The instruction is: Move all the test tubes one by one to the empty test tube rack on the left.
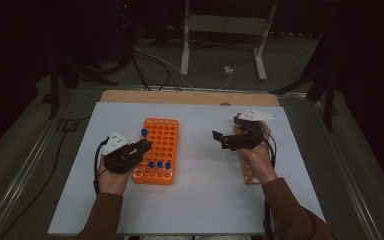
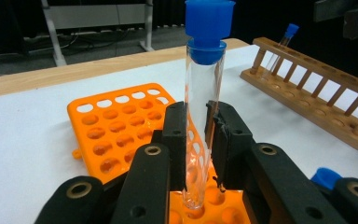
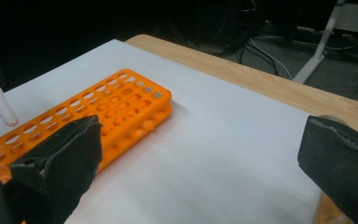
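Observation:
My left gripper [image 1: 142,146] is shut on a clear test tube with a blue cap [image 2: 204,93] and holds it upright. The tube's bottom hangs just over a hole near the left edge of the orange rack [image 1: 161,136]. In the left gripper view the two black pads [image 2: 177,126] press on the glass from both sides. Three more blue-capped tubes [image 1: 159,165] stand in the rack's near row. My right gripper [image 1: 225,137] hovers over the white sheet to the right of the orange rack, its jaws wide apart with nothing between them [image 3: 200,163].
A wooden tube rack [image 2: 317,93] lies at the right of the sheet under my right hand, with one blue-capped tube [image 2: 284,39] at its far end. The white sheet [image 1: 200,190] covers a wooden tabletop [image 1: 180,96]. Cables and a stand's feet lie on the floor beyond.

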Motion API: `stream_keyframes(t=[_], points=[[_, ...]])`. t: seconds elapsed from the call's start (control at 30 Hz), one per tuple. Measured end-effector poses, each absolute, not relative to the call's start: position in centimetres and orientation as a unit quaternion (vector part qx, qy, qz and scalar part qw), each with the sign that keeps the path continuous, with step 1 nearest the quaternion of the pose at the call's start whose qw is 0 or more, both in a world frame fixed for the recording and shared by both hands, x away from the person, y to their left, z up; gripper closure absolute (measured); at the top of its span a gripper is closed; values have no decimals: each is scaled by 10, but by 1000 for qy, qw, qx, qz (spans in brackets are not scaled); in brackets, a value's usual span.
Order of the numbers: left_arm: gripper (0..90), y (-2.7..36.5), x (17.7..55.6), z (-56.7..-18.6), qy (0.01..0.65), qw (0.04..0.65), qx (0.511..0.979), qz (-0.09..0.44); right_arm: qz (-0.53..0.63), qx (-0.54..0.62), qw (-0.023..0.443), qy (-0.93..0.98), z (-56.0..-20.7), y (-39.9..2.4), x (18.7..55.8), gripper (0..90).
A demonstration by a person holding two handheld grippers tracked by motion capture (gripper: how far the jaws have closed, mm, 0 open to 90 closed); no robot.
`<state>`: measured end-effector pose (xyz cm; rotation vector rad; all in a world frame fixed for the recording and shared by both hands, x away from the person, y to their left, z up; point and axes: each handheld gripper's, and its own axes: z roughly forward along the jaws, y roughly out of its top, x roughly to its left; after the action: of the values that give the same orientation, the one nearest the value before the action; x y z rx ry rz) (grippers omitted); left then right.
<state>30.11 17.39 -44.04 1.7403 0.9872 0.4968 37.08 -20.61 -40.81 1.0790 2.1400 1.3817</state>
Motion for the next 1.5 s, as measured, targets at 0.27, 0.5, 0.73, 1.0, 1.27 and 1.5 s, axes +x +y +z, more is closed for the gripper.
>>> stream_keyframes(t=[0.27, 0.5, 0.73, 1.0, 1.27, 1.5], points=[[779, 182, 293, -443, 413, 514, 723, 205, 499, 395, 190, 748, -409, -224, 366, 0], [779, 186, 287, -450, 418, 515, 722, 198, 504, 405, 192, 739, -413, -238, 362, 0], [780, 186, 281, -454, 420, 513, 723, 195, 510, 412, 192, 730, -415, -248, 358, 0], [780, 187, 276, -458, 420, 507, 727, 193, 511, 419, 194, 725, -422, -257, 352, 0], [779, 185, 273, -463, 419, 503, 733, 185, 514, 426, 190, 720, -427, -264, 349, 0], [779, 181, 269, -471, 414, 485, 749, 183, 515, 426, 189, 719, -429, -266, 347, 0]])
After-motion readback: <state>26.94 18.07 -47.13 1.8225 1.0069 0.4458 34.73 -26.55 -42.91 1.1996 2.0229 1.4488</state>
